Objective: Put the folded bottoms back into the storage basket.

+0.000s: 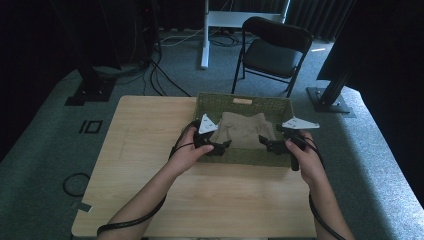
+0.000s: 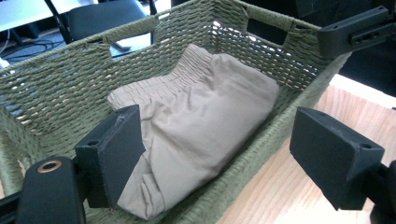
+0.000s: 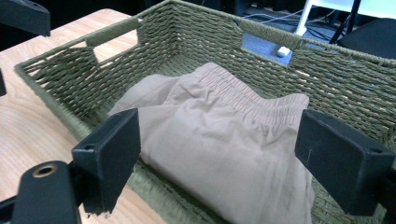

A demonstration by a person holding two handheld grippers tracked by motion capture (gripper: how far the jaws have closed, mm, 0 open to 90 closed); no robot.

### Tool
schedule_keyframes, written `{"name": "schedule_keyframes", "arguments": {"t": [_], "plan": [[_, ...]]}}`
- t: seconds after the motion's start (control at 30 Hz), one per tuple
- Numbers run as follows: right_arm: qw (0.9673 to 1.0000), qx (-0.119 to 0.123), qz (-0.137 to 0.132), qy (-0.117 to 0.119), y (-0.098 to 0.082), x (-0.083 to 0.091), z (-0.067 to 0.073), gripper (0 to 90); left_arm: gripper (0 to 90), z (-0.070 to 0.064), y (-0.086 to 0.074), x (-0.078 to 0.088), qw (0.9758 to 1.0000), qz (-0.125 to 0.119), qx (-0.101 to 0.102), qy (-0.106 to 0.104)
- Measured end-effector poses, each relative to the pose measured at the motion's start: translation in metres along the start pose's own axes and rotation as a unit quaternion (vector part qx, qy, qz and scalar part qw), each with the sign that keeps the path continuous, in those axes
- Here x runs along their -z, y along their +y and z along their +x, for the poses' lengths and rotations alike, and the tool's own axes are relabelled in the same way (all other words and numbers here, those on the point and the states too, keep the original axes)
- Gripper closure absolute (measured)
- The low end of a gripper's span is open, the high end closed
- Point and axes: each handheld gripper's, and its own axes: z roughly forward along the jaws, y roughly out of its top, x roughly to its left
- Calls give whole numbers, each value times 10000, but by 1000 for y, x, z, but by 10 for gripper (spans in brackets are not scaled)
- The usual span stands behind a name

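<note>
At centre frame, the folded beige garment lies inside the green woven basket on the table. Left gripper and right gripper, fingers spread and empty, should dip past the rim and pinch cloth only.

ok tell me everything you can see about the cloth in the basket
The cloth is a beige garment of thin, slightly creased fabric, with a gathered elastic band along one edge. It lies folded and bunched on the floor of the green woven basket, the banded edge towards the far wall, filling much of the inside. Only the basket touches it. Both grippers hover at the near rim, jaws open and clear of the fabric.
</note>
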Motion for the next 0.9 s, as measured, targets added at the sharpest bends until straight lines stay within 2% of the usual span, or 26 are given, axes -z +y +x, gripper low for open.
{"name": "schedule_keyframes", "arguments": {"t": [0.33, 0.67, 0.8, 0.9], "plan": [[9993, 241, -129, 250, -15, 17, 22, 136, 184, -15, -15, 13, 9998, -74, -42, -173], [9990, 315, -113, 308, -40, 26, 34, 127, 184, -19, -42, 23, 9998, -32, 64, -187], [9988, 339, -91, 341, -50, 29, 38, 126, 184, -19, -48, 26, 9999, -18, 5, -130], [9988, 349, -94, 334, -57, 30, 41, 126, 184, -21, -56, 28, 9998, -41, 92, -177]]}}
